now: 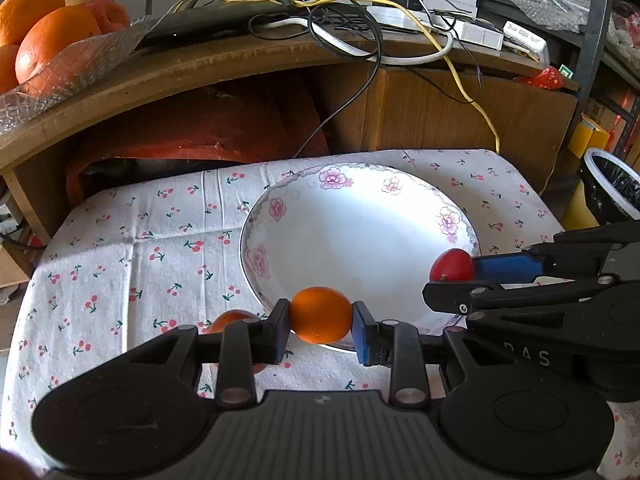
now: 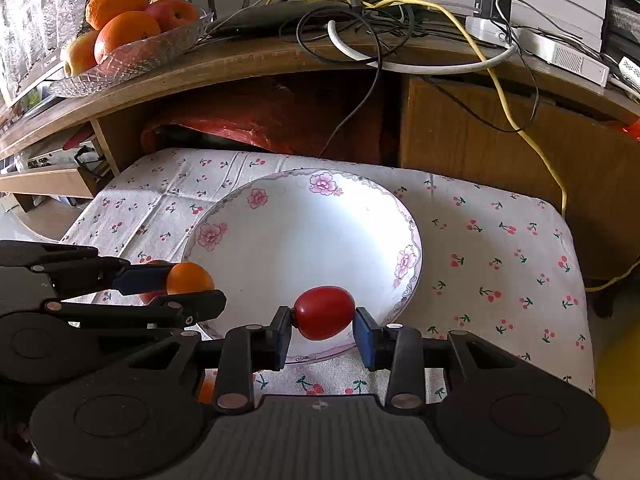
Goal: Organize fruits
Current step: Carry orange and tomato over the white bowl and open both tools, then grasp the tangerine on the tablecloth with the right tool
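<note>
A white plate (image 1: 360,240) (image 2: 304,232) with pink flowers on its rim lies on a cherry-print cloth. My left gripper (image 1: 321,316) (image 2: 188,284) is shut on a small orange fruit (image 1: 321,314) (image 2: 189,278), held above the plate's near-left rim. My right gripper (image 2: 323,320) (image 1: 452,276) is shut on a red cherry tomato (image 2: 324,312) (image 1: 452,265), held above the plate's near-right rim. Another small orange fruit (image 1: 230,319) lies on the cloth left of the plate, partly hidden behind my left gripper. A red fruit (image 2: 154,294) shows behind the left gripper's fingers.
The cloth-covered table (image 1: 132,264) (image 2: 500,264) stands before a wooden desk (image 1: 240,64) (image 2: 280,56). On the desk sit a glass dish of oranges and an apple (image 1: 48,40) (image 2: 132,36), tangled cables (image 1: 360,20) (image 2: 380,20) and power strips. A black-lined bin (image 1: 612,188) stands at right.
</note>
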Available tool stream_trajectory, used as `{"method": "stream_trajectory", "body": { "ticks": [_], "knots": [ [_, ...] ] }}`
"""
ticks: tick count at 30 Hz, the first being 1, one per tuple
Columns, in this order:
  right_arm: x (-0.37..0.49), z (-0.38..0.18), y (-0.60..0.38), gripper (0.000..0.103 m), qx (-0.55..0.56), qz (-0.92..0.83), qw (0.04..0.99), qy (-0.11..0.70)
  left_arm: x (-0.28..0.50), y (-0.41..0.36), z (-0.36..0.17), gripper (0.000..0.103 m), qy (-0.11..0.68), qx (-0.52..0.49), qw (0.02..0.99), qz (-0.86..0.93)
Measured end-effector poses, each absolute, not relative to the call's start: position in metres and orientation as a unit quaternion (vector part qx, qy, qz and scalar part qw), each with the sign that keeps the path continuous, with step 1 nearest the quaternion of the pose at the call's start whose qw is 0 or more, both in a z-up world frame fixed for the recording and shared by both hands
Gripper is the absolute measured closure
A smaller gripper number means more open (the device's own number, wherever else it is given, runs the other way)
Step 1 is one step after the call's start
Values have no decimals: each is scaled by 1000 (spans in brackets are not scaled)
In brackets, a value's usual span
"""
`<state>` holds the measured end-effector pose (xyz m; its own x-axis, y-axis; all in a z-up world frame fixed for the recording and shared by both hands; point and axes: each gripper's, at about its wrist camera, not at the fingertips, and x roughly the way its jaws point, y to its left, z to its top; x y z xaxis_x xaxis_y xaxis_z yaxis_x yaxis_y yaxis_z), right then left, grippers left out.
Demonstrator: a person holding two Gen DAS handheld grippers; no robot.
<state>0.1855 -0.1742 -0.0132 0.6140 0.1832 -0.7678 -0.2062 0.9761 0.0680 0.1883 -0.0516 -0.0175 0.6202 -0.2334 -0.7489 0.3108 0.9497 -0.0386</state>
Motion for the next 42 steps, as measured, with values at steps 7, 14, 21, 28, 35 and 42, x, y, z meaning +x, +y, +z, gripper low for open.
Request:
{"method": "stream_trajectory", "body": {
  "ticks": [7, 14, 21, 28, 35, 42],
  "knots": [
    [185, -13, -174, 70, -12, 108, 899, 424, 188, -52, -18, 64, 408, 48, 899, -151],
    [185, -12, -174, 70, -11, 107, 901, 421, 188, -51, -17, 63, 406, 46, 901, -148],
    [184, -10, -177, 69, -7, 106, 903, 416, 186, -51, -14, 62, 399, 46, 904, -147],
    [181, -5, -181, 65, -5, 105, 907, 409, 181, -52, -9, 59, 390, 53, 907, -152],
    [177, -3, -184, 64, -9, 104, 908, 406, 174, -50, -5, 58, 386, 55, 907, -156],
    [168, -1, -187, 64, -17, 109, 906, 408, 164, -40, -1, 58, 388, 51, 905, -165]
  ]
}}
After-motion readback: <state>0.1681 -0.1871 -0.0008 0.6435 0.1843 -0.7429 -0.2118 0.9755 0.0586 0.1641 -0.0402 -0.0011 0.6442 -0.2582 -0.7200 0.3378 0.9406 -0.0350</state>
